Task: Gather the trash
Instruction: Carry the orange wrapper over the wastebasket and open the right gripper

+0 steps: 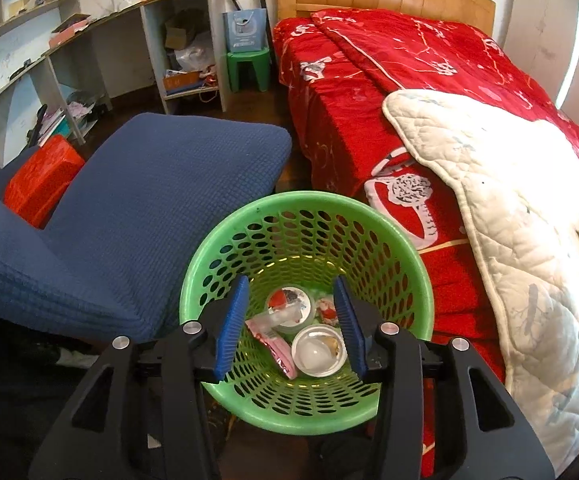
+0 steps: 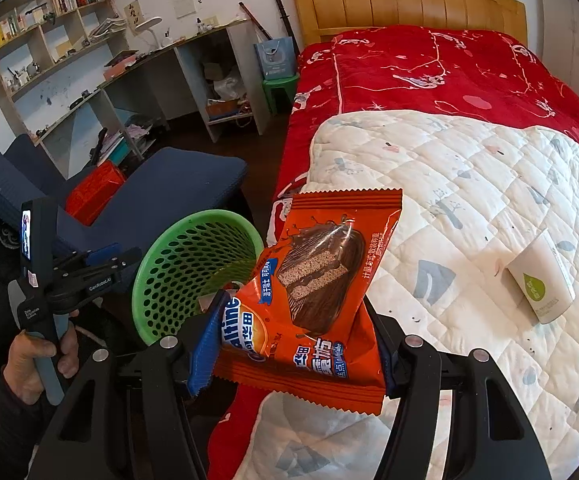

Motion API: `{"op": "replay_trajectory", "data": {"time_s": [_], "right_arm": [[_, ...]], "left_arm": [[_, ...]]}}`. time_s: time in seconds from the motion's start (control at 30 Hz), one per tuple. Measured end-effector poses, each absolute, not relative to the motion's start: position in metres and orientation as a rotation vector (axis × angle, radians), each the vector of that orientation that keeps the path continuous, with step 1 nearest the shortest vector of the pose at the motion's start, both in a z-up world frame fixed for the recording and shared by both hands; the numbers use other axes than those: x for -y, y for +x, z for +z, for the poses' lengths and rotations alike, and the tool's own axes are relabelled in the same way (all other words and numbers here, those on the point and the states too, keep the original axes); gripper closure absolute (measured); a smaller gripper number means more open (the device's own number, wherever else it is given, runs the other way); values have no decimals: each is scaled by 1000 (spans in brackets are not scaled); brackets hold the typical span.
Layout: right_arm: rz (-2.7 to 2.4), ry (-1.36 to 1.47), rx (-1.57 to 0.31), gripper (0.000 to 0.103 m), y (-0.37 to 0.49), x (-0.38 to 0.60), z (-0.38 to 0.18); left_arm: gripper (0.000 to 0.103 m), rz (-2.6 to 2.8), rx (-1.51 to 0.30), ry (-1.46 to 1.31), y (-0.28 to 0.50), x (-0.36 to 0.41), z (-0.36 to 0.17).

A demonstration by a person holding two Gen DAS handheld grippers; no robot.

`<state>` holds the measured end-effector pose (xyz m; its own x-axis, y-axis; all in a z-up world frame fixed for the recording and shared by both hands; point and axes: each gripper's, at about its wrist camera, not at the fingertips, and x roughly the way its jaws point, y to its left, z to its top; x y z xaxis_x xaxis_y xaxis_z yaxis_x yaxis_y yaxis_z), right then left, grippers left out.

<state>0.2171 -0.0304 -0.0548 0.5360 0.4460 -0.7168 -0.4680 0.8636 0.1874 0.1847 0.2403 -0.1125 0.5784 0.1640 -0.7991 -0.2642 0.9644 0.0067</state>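
Left claw (image 1: pixel 291 320) parted, empty, poised over green basket (image 1: pixel 409 264) holding cups and wrappers. Right claw (image 2: pixel 295 344) clamped on orange snack wrapper (image 2: pixel 317 280), above bed edge, beside basket. Paper cup (image 2: pixel 541 280) lies on white quilt (image 2: pixel 449 184).

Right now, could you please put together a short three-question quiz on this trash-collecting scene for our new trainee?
1. True or false: the right gripper is clamped on an orange snack wrapper.
2. What lies between the left gripper's jaws? A) a cup B) a wrapper C) nothing, with the green basket below
3. Fill in: the paper cup lies on its side on the white ______.

Key: 1 true; 2 C; 3 quilt.
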Motion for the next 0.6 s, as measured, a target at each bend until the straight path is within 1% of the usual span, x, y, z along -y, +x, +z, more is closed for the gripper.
{"op": "replay_trajectory", "data": {"time_s": [0.13,0.2,0.23,0.27,0.6], "right_arm": [[530,-30,-842,43,215,33,-54],[523,-32,-844,43,215,34,-54],[519,-34,-843,43,215,35,-54],[516,-34,-841,43,215,35,-54],[522,-34,-844,43,218,26,-52]], "left_arm": [[56,224,-918,-68,189,-235,-108],[51,209,-921,-40,193,-233,-107],[45,199,-923,-22,195,-233,-106],[44,192,-922,-11,197,-232,-105],[44,172,-929,-30,213,-242,-105]]}}
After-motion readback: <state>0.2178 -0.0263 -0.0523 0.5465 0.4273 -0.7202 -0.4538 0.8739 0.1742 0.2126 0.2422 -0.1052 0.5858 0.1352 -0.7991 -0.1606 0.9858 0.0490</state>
